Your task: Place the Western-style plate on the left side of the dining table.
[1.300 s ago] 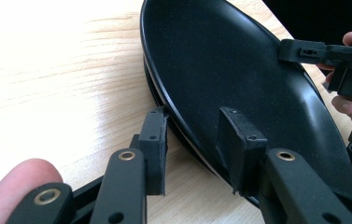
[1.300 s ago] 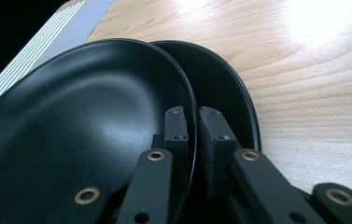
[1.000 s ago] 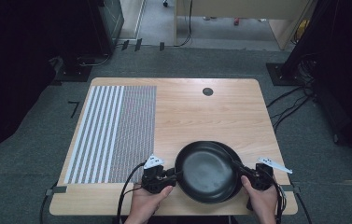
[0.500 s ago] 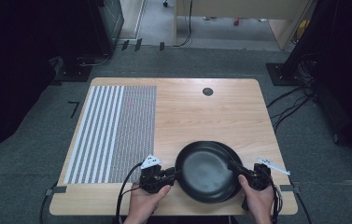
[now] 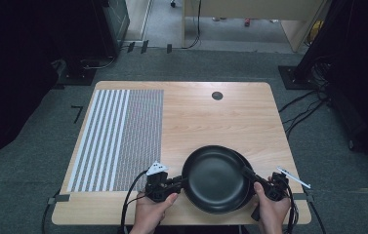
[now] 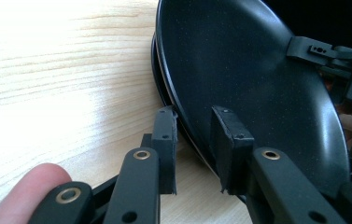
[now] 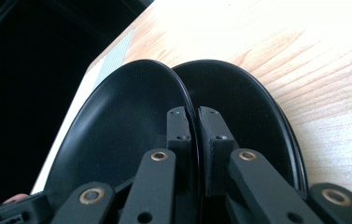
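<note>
At the table's (image 5: 211, 122) five o'clock edge, both grippers pinch the top plate's (image 5: 215, 178) rim, left gripper (image 5: 184, 182) at nine o'clock, right gripper (image 5: 248, 174) at three, above a second plate (image 7: 253, 107); uneven lifting could tilt it loose.

Wooden table (image 5: 196, 117), striped mat (image 5: 118, 139), grey carpet floor (image 5: 35, 161), dark surroundings

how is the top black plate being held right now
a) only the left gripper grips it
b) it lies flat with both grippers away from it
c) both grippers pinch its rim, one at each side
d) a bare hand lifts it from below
c: in the high view the left gripper and right gripper meet opposite edges of the top black plate, and each gripper view shows jaws closed on its rim.
</note>
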{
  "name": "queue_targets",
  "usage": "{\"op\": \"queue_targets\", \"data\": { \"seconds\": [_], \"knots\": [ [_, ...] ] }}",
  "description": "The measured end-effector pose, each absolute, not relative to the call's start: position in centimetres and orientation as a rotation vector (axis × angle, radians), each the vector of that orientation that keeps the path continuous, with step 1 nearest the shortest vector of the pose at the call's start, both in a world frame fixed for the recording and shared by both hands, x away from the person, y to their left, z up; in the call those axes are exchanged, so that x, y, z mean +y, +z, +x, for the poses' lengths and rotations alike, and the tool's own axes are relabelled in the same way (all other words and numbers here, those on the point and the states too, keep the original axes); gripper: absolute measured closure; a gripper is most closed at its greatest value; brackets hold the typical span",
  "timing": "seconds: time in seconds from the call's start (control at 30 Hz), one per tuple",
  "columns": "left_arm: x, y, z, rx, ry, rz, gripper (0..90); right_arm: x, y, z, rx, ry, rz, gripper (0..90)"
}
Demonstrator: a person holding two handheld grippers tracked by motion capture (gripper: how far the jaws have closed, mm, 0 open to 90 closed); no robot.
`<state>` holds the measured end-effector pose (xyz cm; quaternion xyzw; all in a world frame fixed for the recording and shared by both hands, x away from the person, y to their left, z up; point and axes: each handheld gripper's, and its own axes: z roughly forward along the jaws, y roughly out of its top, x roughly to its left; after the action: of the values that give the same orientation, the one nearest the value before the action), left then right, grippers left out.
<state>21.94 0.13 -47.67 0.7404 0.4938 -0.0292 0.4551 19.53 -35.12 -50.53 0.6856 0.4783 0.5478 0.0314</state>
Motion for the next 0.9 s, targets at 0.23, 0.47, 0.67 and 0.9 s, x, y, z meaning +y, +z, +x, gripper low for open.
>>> {"op": "queue_targets", "data": {
  "seconds": [0.23, 0.47, 0.67, 0.9],
  "knots": [
    [0.4, -47.5, 22.1, 1.232, -0.089, 1.814, 73.8, -34.8, -50.3, 19.6, 1.474, 1.688, 2.107, 84.2],
    [0.8, -46.8, 22.2, 1.225, -0.078, 1.810, 73.7, -34.5, -49.5, 19.9, 1.482, 1.698, 2.093, 84.1],
    [1.6, -46.2, 22.5, 1.231, -0.060, 1.801, 73.7, -33.8, -49.1, 20.6, 1.499, 1.709, 2.096, 84.0],
    [2.7, -45.5, 22.9, 1.226, -0.031, 1.793, 73.5, -32.7, -48.3, 21.6, 1.517, 1.724, 2.080, 83.8]
  ]
}}
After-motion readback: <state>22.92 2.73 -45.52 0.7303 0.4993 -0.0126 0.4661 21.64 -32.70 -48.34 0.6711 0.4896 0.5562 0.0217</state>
